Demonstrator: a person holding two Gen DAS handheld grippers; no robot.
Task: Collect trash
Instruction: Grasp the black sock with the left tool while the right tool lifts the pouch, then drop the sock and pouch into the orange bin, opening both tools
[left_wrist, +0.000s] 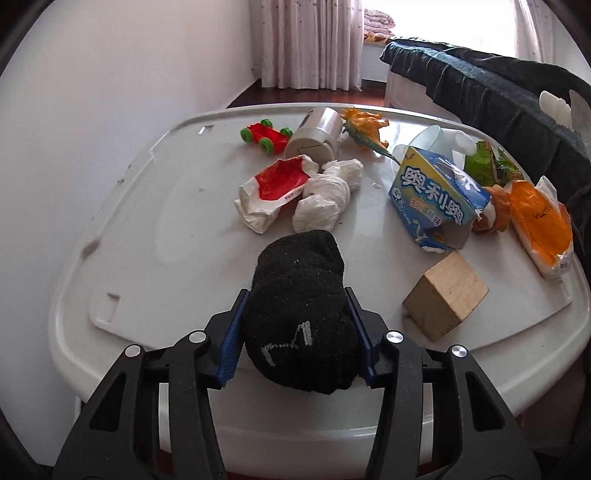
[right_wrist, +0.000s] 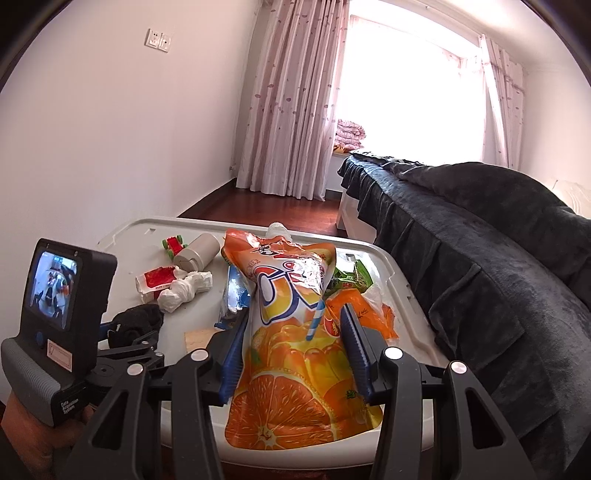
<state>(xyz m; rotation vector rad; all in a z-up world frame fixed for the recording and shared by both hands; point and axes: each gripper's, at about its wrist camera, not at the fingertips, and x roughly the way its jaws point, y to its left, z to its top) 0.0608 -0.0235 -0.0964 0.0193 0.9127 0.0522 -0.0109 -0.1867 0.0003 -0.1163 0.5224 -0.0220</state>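
A rolled black sock (left_wrist: 299, 258) lies at the near middle of the white plastic lid (left_wrist: 129, 258). My left gripper (left_wrist: 295, 291) is shut on it, with a blue pad pressing each side. In the right wrist view, my right gripper (right_wrist: 294, 310) is shut on an orange juice pouch (right_wrist: 291, 369) with a white spout and holds it up above the lid's near right edge. A crumpled red and white wrapper (left_wrist: 273, 184) and a wad of white tissue (left_wrist: 328, 192) lie just beyond the sock. The left gripper's body with its small screen (right_wrist: 55, 295) shows at the lower left.
On the right of the lid lie a torn blue box (left_wrist: 436, 192), a green packet (left_wrist: 487, 164), an orange tissue pack (left_wrist: 543, 218) and a wooden block (left_wrist: 445, 299). At the far edge lie a red toy car (left_wrist: 264, 134), a grey cylinder (left_wrist: 317, 134) and a toy dinosaur (left_wrist: 365, 129). A dark-covered bed (right_wrist: 480, 240) borders the right.
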